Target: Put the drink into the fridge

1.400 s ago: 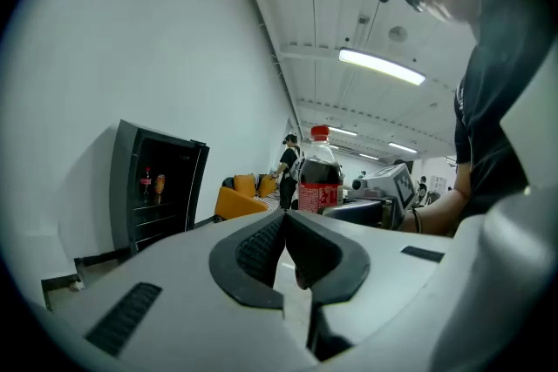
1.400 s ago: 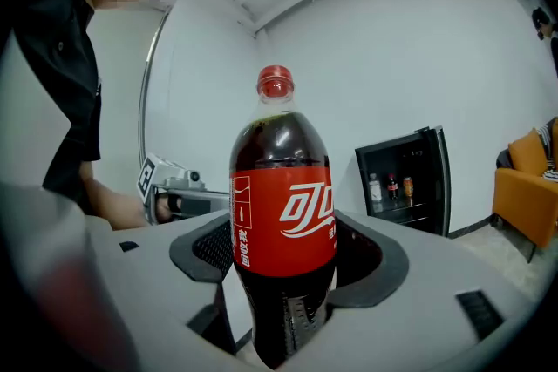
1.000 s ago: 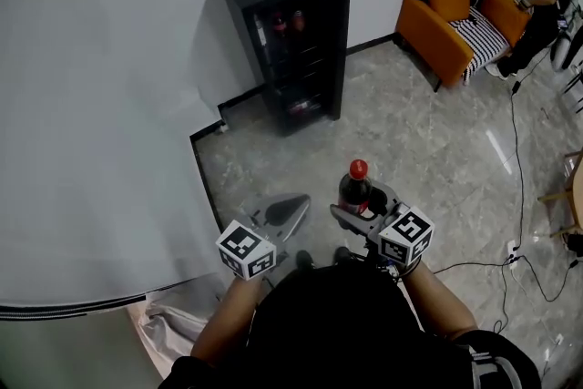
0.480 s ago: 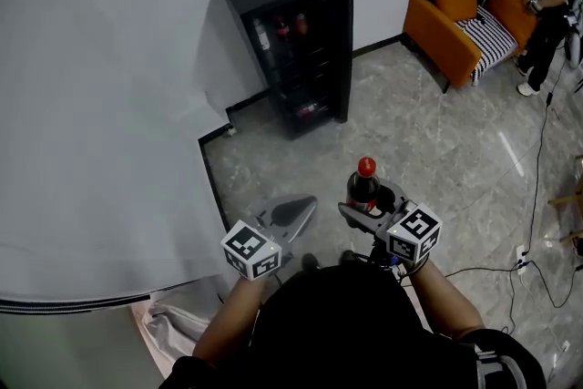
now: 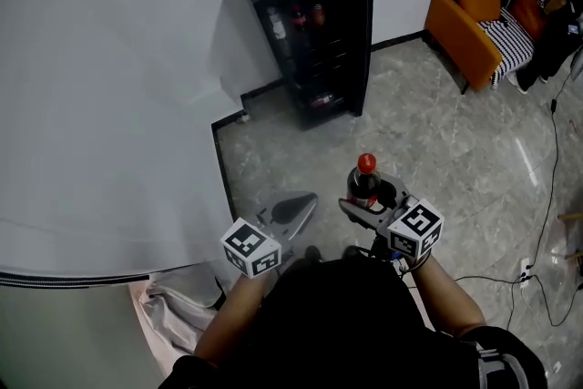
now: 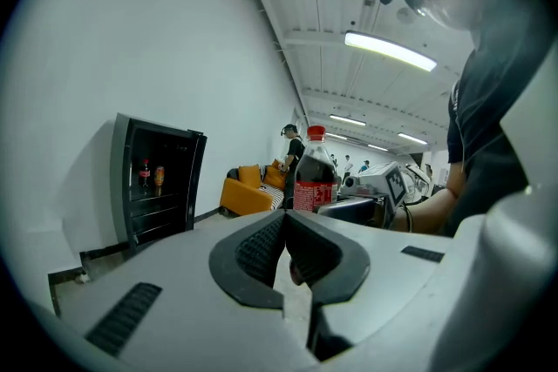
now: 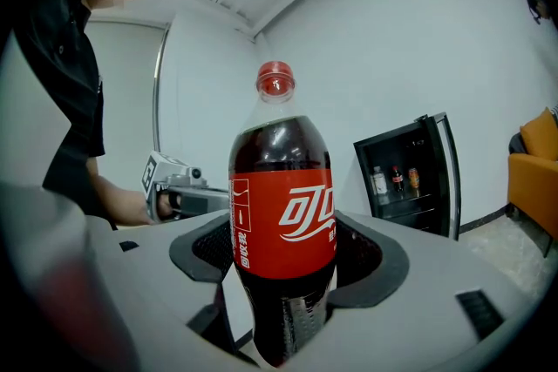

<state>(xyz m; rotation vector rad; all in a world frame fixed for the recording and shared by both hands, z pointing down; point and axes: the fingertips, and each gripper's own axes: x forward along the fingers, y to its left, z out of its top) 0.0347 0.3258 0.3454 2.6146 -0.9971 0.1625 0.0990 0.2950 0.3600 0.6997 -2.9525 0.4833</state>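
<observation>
— Why is the grey left gripper (image 6: 286, 244) idle?
— Its jaws are pressed together on nothing. I'd guess it's spare for the door of the black mini fridge (image 5: 310, 32), which stands open, well ahead across the floor.
— And the drink?
— The right gripper (image 7: 283, 270) clamps the dark cola bottle (image 7: 281, 222) upright by its lower body: red cap, red label, nearly full.

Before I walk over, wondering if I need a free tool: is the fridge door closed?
No, the fridge door stands swung open, with bottles visible on a shelf inside.
</observation>
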